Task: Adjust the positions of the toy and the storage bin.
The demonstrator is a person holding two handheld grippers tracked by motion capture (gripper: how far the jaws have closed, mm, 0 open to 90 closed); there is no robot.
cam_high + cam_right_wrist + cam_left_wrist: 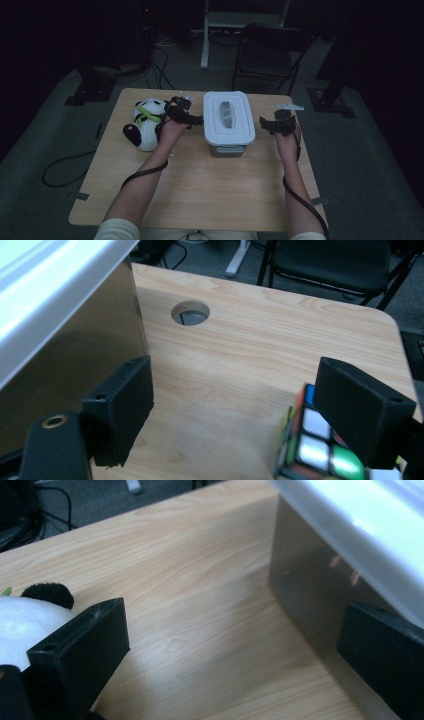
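Observation:
A plastic box [220,148] with a white lid [229,117] stands at the middle of the wooden table [200,185]. Left of it lies a panda plush [145,125]. My left gripper [187,116] is low between the two and open: its one jaw is by the panda [20,620], the other against the box wall [310,580], with bare table at the gap [235,630]. My right gripper [272,124] is open to the right of the box [75,355]. A Rubik's cube [312,445] sits on the table partly behind its right jaw, with nothing gripped [237,395].
A round cable hole [190,313] is cut in the table behind the box. A dark chair [272,50] and a white stand leg [205,35] are beyond the far edge. A black cable [60,170] loops on the floor at left.

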